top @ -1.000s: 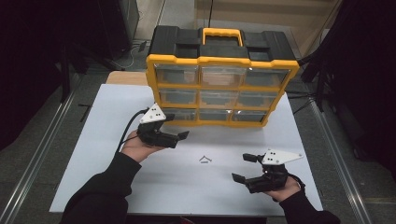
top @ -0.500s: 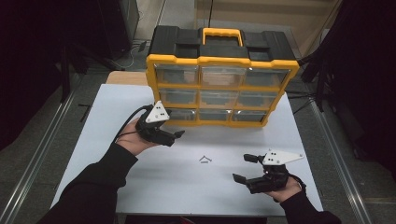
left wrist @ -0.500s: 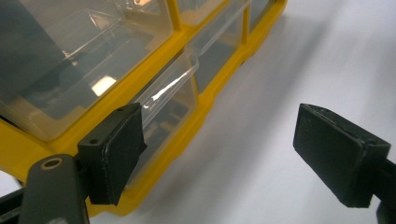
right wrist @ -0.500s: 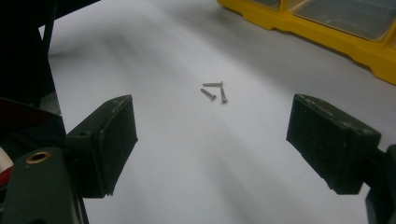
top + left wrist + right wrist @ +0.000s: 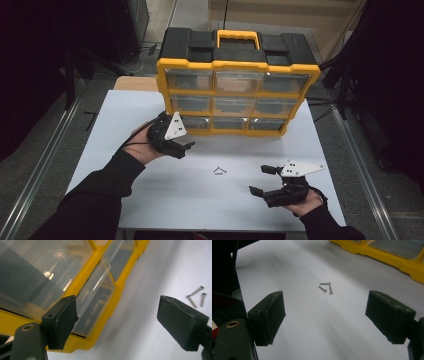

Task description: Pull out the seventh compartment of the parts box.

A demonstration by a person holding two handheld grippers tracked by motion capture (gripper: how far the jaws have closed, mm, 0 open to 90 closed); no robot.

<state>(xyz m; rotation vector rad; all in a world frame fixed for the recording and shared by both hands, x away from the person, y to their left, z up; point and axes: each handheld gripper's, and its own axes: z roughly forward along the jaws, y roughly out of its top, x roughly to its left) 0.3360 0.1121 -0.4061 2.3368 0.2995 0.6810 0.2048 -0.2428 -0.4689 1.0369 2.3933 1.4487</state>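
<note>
Left gripper (image 5: 186, 146) jaws apart at organizer (image 5: 237, 82) bottom-left drawer (image 5: 96, 296); right gripper (image 5: 264, 180) jaws apart near table (image 5: 125, 107) front-right corner; screws (image 5: 219, 171) between.

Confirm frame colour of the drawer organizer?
Yellow frame, black top; clearest in the high view.

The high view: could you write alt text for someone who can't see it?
A person's hands hold two open grippers over a white table: the left gripper sits close to the bottom-left drawer of a yellow and black drawer organiser, while the right gripper rests nearer the person. Three small screws lie on the table between them.
</note>
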